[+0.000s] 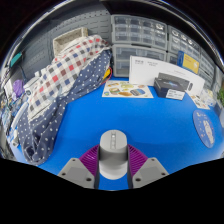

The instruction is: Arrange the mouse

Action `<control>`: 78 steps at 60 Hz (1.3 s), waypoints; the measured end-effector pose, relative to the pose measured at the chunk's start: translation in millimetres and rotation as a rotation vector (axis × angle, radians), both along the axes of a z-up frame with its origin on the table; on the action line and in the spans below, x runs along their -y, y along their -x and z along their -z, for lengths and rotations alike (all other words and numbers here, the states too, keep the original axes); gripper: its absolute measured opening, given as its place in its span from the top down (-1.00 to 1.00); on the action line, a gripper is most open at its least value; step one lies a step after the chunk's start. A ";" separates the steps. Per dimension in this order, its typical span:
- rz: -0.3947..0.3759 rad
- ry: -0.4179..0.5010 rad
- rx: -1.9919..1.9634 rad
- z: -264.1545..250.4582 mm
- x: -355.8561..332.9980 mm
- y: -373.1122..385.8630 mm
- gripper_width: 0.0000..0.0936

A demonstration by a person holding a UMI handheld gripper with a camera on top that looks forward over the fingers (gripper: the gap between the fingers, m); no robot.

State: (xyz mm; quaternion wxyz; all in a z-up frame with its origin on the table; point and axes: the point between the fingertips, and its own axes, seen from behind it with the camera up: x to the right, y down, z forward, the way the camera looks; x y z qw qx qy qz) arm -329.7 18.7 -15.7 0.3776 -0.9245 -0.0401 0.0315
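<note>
Mouse pinched between my jaws, nearest the lens.
Both purple pads press its sides, holding it above the blue worktop; plaid cloth and a box lie well beyond.

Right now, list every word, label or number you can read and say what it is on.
No text reads clearly.
Box: printed picture and marks, too small to read.
Leaflet: print blurred, unreadable.
Round sticker on the blue table: marks too small to read.
Drawers: no label legible.
Grey mouse, gripped between the gripper's fingers: no marking visible.
</note>
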 end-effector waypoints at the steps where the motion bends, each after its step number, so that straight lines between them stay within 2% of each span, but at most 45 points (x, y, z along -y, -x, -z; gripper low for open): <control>1: -0.001 -0.003 0.001 -0.2 -0.1 -0.1 0.15; 2: -0.002 -0.003 0.000 -0.1 0.0 0.0 0.21; 6: 0.002 0.000 -0.002 0.0 0.3 0.1 0.22; 8: -0.001 0.000 -0.001 -0.8 -0.3 0.2 0.34; 14: -0.025 0.000 -0.031 -1.8 0.1 1.3 0.36; 22: -0.094 0.007 -0.016 -13.4 -0.7 -14.5 0.35; 27: -0.088 -0.079 -0.035 -63.0 -18.5 -50.7 0.35; 38: -0.032 -0.337 0.014 -208.1 -66.2 -189.3 0.35; 42: -0.007 -0.394 0.035 -243.9 -74.7 -243.2 0.35; 46: 0.023 -0.418 0.049 -256.3 -81.0 -294.3 0.35; 53: 0.061 -0.351 0.068 -221.9 -86.9 -365.3 0.35; 63: 0.098 -0.172 0.056 -114.7 -80.2 -416.6 0.36; 76: 0.045 0.007 0.026 -12.9 -67.8 -414.0 0.36; 78: 0.040 0.022 0.026 -8.1 -66.8 -412.8 0.27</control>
